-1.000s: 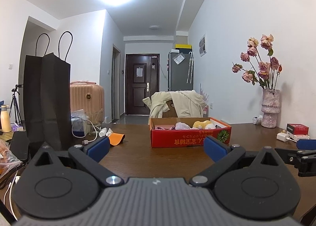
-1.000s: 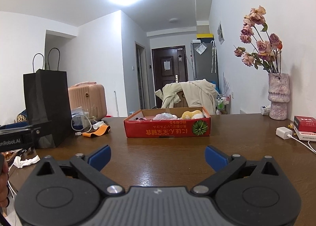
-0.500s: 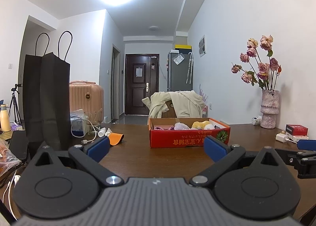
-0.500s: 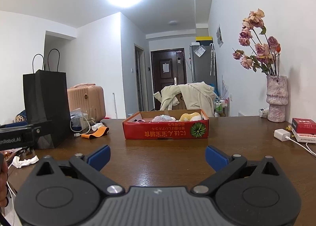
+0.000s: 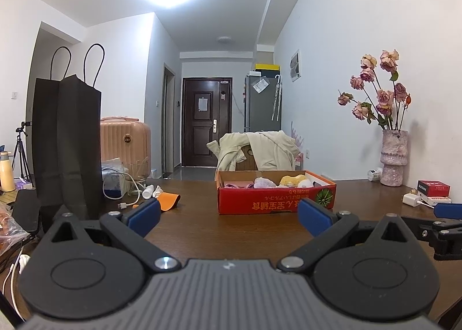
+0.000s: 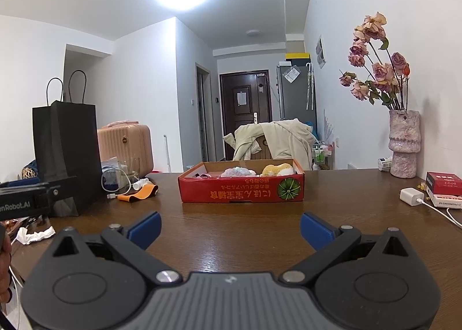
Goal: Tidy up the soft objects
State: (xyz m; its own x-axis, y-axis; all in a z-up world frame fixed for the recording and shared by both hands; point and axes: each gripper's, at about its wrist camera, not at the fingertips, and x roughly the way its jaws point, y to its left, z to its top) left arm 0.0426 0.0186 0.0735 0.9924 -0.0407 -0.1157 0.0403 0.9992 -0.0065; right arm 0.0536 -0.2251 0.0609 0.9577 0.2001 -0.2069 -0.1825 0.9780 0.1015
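Note:
A shallow red cardboard box [image 5: 275, 198] [image 6: 242, 188] stands in the middle of the brown table. Inside it lie soft items: a pale purple one [image 5: 264, 182] [image 6: 238, 171], a yellow and white one [image 5: 294, 180] [image 6: 278, 169] and a pink one [image 5: 234, 185]. My left gripper [image 5: 229, 214] is open, well short of the box, with nothing between its blue pads. My right gripper [image 6: 230, 227] is open too, low over the table in front of the box. An orange soft band [image 5: 169, 201] [image 6: 139, 195] lies left of the box.
A tall black paper bag [image 5: 68, 145] [image 6: 68, 156] stands at the left with cables, a glass and small bottles beside it. A vase of dried roses [image 5: 394, 156] [image 6: 404, 143], a red packet [image 6: 443, 183] and a white charger [image 6: 411, 196] sit at the right. The other gripper's side shows at each view's edge.
Both views have dipped very slightly; the box sits a touch higher in the right wrist view. Both grippers stay open and nothing on the table has moved.

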